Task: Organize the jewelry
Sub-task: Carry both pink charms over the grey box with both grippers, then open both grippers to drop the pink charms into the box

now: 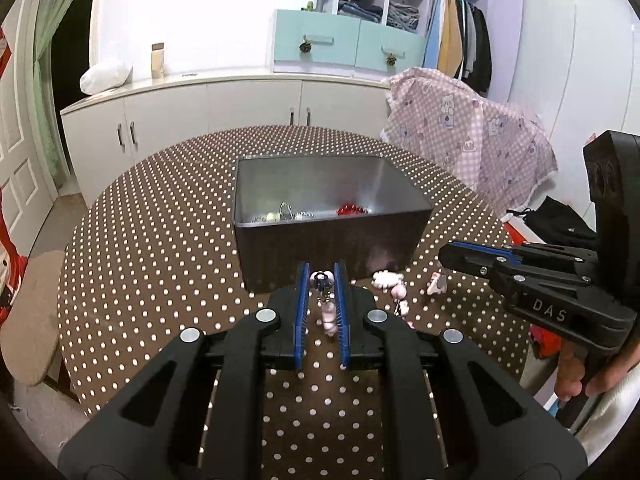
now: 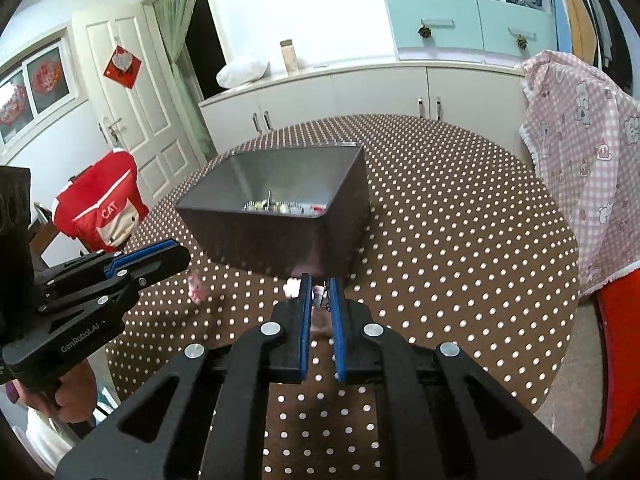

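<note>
Left tool [image 1: 323,280], right tool [image 2: 319,286] closed.

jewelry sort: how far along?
Partway. Done: silver pieces and red beads lie in the grey box. In hand: left gripper is shut on a pink charm. Left: pink pieces on the table.

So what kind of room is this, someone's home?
Most likely a bedroom or dressing room in a home: clothes hang in an open wardrobe, folded clothes fill its shelves, and a round table with a polka-dot cloth holds a box of jewelry.
</note>
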Demonstrator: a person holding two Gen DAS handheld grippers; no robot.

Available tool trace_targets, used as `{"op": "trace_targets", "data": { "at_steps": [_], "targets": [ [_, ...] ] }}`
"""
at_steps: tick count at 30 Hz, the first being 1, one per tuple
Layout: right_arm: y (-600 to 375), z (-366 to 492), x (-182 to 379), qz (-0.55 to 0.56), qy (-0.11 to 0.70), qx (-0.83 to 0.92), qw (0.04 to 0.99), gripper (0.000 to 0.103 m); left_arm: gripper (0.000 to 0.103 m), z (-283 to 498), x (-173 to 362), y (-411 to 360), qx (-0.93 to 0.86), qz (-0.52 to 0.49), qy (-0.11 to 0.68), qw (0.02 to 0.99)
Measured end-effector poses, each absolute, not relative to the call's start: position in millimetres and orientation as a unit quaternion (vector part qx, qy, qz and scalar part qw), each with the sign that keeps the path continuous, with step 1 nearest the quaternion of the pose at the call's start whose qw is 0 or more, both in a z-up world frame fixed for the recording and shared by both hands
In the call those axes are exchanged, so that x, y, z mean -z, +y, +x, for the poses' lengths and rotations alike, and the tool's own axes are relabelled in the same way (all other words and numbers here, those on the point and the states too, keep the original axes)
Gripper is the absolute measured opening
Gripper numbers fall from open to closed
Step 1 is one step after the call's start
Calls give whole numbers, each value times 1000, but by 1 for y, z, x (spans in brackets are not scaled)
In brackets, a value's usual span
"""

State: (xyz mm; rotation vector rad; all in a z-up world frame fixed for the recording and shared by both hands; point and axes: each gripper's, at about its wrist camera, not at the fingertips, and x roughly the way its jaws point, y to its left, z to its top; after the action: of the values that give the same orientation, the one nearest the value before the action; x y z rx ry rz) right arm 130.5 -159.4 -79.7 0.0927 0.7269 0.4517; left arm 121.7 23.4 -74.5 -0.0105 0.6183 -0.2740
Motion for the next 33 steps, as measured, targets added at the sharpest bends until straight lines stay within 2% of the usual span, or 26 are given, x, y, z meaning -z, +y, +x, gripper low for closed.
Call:
{"op": "trace_targets", "data": {
  "at_steps": [19,26,31,33],
  "targets": [
    [-153,158,38,48,298,-229,926,8,13,139,36,30,138,-16,253,957],
    [-141,176,46,38,320,-249,914,9,13,156,39,31,135,-17,258,957],
    [-137,189,58,41,352,-238,904,10,14,173,50,25,133,-12,293,947],
    [-140,189,57,48,353,-236,904,13,14,178,53,23,136,-10,301,944]
  ]
}}
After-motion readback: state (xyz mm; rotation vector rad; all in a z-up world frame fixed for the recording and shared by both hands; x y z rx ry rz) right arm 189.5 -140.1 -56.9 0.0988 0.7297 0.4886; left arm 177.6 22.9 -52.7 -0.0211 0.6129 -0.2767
